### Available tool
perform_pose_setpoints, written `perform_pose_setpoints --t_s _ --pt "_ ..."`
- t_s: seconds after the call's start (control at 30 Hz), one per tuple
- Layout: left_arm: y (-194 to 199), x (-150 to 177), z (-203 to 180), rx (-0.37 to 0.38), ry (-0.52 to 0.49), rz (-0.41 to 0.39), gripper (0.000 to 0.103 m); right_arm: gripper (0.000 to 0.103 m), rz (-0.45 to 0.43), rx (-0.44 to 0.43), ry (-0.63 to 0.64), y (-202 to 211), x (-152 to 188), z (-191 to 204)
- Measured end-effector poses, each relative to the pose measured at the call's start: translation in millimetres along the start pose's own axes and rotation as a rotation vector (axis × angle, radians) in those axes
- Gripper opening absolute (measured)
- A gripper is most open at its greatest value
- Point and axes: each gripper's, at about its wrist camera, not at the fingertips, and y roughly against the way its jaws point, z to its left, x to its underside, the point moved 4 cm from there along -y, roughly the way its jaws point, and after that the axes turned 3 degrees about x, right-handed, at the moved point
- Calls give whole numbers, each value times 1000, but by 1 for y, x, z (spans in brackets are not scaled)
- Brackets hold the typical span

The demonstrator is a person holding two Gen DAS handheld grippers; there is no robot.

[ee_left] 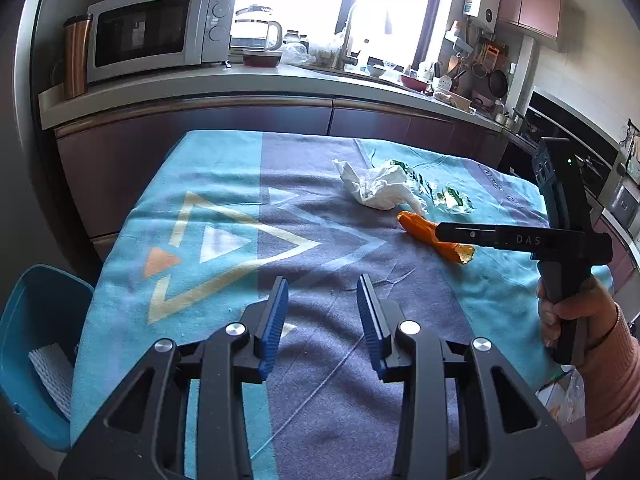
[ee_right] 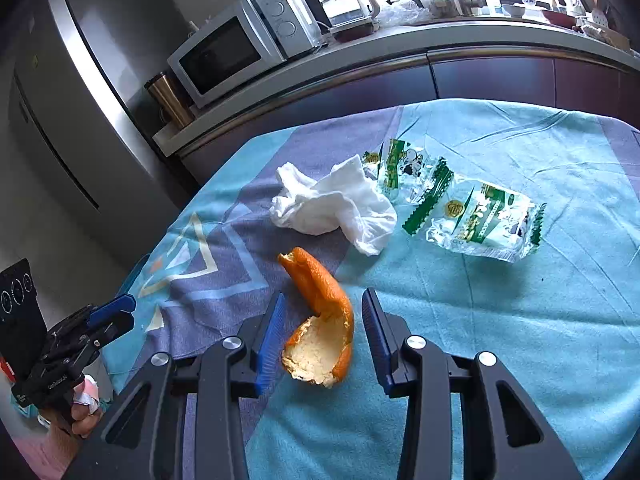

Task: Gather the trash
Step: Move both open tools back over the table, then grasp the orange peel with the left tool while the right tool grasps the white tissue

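The right tongs [ee_right: 323,320] are spread, with their blue pads [ee_right: 272,336] standing on either side of the orange peel [ee_right: 320,320] at lower centre of the right wrist view. The pads do not press on the peel; a gap shows on each side. The peel lies on the tabletop cloth [ee_right: 500,320], its pale inner side facing up at the near end and its orange skin running toward the upper left.

Beyond the peel, at centre frame, lies a crumpled white tissue [ee_right: 332,204]. Just to its right are two clear plastic wrappers with green print: the first wrapper [ee_right: 400,172] touches the tissue's upper right edge, and the second wrapper [ee_right: 484,220] lies further right.

In the left wrist view, the left tongs [ee_left: 322,300] are also spread and hold nothing; only the patterned cloth shows between the pads. They sit at lower centre, well apart from the trash. The same view shows the right tongs entering from the right edge, carried by a hand [ee_left: 568,312] in a pink sleeve [ee_left: 612,384], with the peel under the black finger. The tissue and wrappers lie in the upper right part of the cloth.

A blue bin [ee_left: 36,344] stands at the lower left edge of the left wrist view, beside the tabletop, with a white ribbed sheet [ee_left: 52,376] inside. A microwave [ee_left: 156,32] and a glass kettle [ee_left: 256,28] stand on the rear counter.
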Motion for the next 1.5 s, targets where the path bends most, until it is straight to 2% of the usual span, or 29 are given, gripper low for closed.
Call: perform_pose_setpoints --t_s 0.07,0.1,0.2,0.33,0.47,0.57,0.63,0.7,0.83,1.0,1.07,1.17,1.27,1.43,1.47,1.5 --pt "-3 0 -1 1 -1 6 37 37 19 -10 9 -5 3 3" --pt "-4 -1 -2 2 -2 9 37 34 19 -16 13 -5 2 5" --pt "-6 -1 -3 5 -1 16 37 17 21 -40 29 -5 3 11" --pt "-9 -1 -4 9 -1 21 38 15 23 -91 34 -6 6 23" --pt "-9 -1 -4 16 0 23 38 14 30 -186 12 -9 6 37" --pt "-10 -1 -5 19 -2 25 39 15 61 -223 32 -17 8 52" --pt "-11 -1 -5 21 -3 29 39 21 75 -206 58 -21 9 59" --pt "-13 0 -8 30 -8 34 41 31 61 -192 75 -18 6 61" --pt "-18 0 -14 48 -21 42 43 33 -14 -115 71 -5 -9 47" --pt "-31 -3 -28 83 -29 59 45 42 -82 24 57 -3 -33 21" --pt "-39 -5 -35 100 -34 72 48 44 -88 45 48 -7 -42 14" --pt "-52 -5 -43 109 -30 100 54 52 -77 71 55 -20 -51 11" --pt "-62 -6 -51 125 -31 116 54 57 -50 94 76 -34 -57 12" --pt "-80 -5 -57 111 -19 161 52 57 -7 130 120 -53 -57 19" --pt "-82 -5 -57 109 -10 166 48 54 5 132 125 -55 -55 19" --pt "-82 -5 -56 109 -1 164 44 45 10 134 126 -56 -54 20"
